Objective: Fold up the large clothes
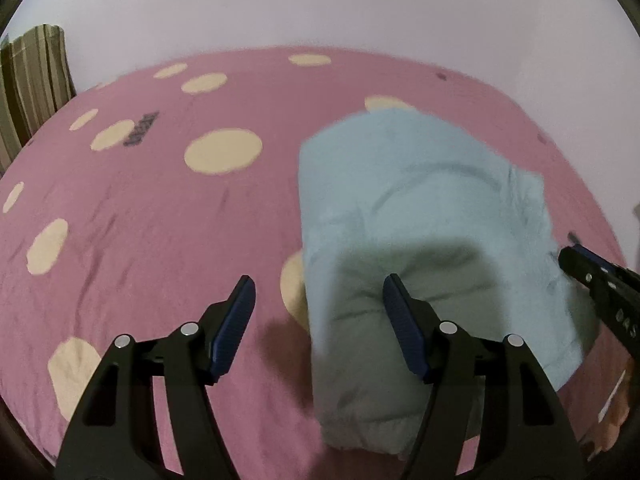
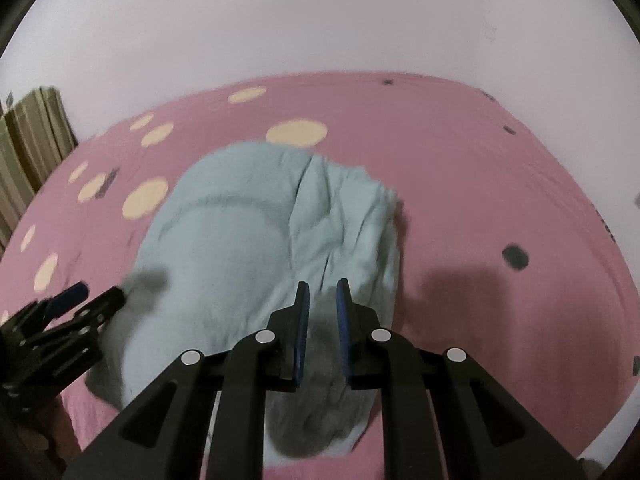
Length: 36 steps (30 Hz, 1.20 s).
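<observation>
A light blue garment point(image 1: 424, 216) lies folded in a compact bundle on the pink bed sheet point(image 1: 160, 208). My left gripper point(image 1: 320, 296) is open and empty, hovering over the garment's left edge. In the right wrist view the garment point(image 2: 256, 232) lies in the middle. My right gripper point(image 2: 323, 292) hovers above its near right part with the jaws narrowly apart and nothing between them. The left gripper point(image 2: 76, 300) shows at the left edge there, and the right gripper shows at the right edge of the left wrist view point(image 1: 576, 260).
The pink sheet point(image 2: 500, 184) has cream dots on the left and small dark dots on the right. A striped curtain point(image 1: 28, 80) hangs at the far left. A pale wall point(image 2: 320, 20) runs behind the bed.
</observation>
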Available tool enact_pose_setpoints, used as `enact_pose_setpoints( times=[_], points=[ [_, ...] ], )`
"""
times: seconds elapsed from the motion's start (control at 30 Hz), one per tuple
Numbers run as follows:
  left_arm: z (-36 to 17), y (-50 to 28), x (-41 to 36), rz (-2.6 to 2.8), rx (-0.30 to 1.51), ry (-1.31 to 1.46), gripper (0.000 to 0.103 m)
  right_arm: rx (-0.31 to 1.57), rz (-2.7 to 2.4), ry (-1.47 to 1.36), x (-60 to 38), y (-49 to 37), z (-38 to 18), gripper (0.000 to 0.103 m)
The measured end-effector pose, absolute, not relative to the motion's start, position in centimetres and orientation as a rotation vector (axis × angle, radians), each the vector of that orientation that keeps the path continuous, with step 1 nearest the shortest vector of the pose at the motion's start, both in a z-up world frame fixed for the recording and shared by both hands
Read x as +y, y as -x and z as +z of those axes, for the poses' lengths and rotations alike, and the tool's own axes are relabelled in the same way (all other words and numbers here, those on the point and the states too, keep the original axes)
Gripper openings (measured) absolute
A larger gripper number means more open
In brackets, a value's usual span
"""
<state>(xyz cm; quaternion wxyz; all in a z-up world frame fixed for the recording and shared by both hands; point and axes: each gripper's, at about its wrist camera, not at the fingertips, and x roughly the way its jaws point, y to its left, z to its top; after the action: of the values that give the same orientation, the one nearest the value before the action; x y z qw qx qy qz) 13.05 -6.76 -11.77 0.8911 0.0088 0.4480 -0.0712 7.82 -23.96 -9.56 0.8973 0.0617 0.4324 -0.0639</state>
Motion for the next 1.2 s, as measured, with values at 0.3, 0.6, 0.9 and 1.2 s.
enact_pose_setpoints(
  times=[0.3,0.6,0.9,1.2],
  points=[
    [-15.1,-13.6,-7.5,-0.144,0.971,-0.029,0.073,0.979,-0.164,-0.107,-23.9,-8.4,-14.6,0.014],
    [-16.8,-14.3,-8.2,-0.128,0.98,-0.034,0.073,0.959,-0.186,-0.109,-23.6,-8.8,-16.0,0.014],
    [-16.0,-13.9,-8.0,-0.096,0.961,-0.021,0.073,0.929,-0.2,-0.124,-23.5,-8.0,-15.6,0.014],
    [-13.1,-13.0,-5.9,-0.031,0.977,0.122,0.073,0.866,-0.211,-0.151,-23.9,-6.4,-12.4,0.014]
  ],
)
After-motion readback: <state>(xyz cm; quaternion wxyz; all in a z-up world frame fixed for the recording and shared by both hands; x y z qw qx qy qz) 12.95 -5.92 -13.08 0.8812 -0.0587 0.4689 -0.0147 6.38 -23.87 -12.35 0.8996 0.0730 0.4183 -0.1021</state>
